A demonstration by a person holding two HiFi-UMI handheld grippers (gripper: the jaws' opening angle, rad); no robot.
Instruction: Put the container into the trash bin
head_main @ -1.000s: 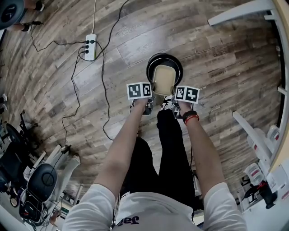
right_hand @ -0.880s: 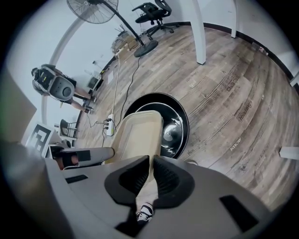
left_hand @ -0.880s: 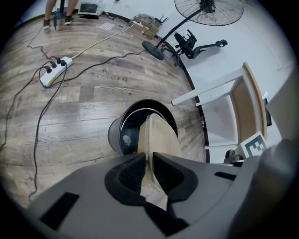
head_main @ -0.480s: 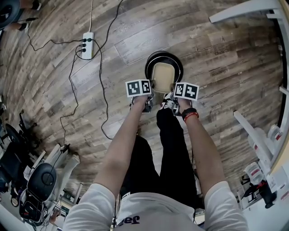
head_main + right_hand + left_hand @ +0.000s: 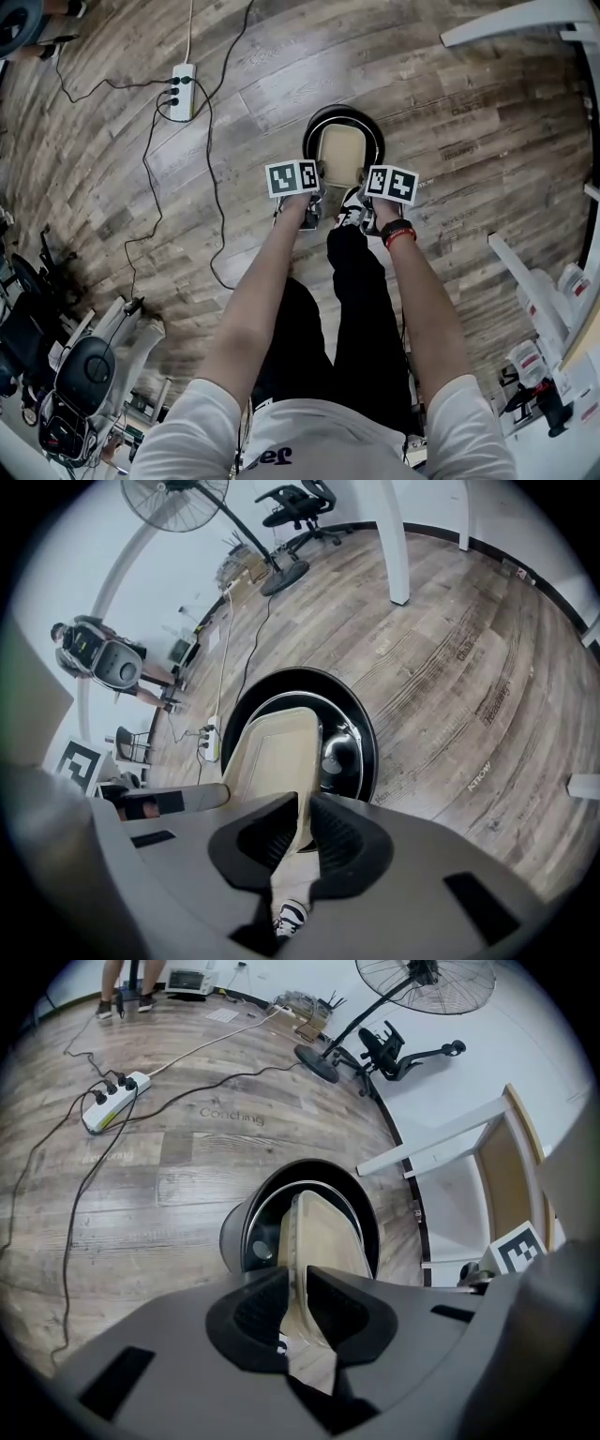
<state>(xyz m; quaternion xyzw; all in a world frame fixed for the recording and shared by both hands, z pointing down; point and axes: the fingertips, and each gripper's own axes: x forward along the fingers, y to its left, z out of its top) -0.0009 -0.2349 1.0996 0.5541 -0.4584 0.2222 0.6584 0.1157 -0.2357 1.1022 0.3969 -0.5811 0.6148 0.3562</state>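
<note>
A beige, flat plastic container [image 5: 339, 155] hangs upright over the mouth of a round black trash bin [image 5: 372, 128] on the wooden floor. My left gripper [image 5: 317, 184] is shut on the container's left rim [image 5: 323, 1232], seen between its jaws [image 5: 298, 1302]. My right gripper [image 5: 362, 184] holds the opposite rim [image 5: 272, 752]. Its jaws [image 5: 305, 832] are opening, with the rim still between the pads. The container's lower end sits inside the bin's opening [image 5: 361, 714]. The bin's dark wall [image 5: 234, 1237] shows below the left jaws.
A white power strip [image 5: 183, 91] with black cables lies on the floor to the left. White table legs [image 5: 511, 21] stand at the right. A floor fan [image 5: 427, 979] and an office chair [image 5: 394, 1049] stand farther off. My shoe [image 5: 349, 211] is beside the bin.
Both grippers have sunk a little with the container, bringing it lower into the bin's mouth. The grip on both rims looks the same.
</note>
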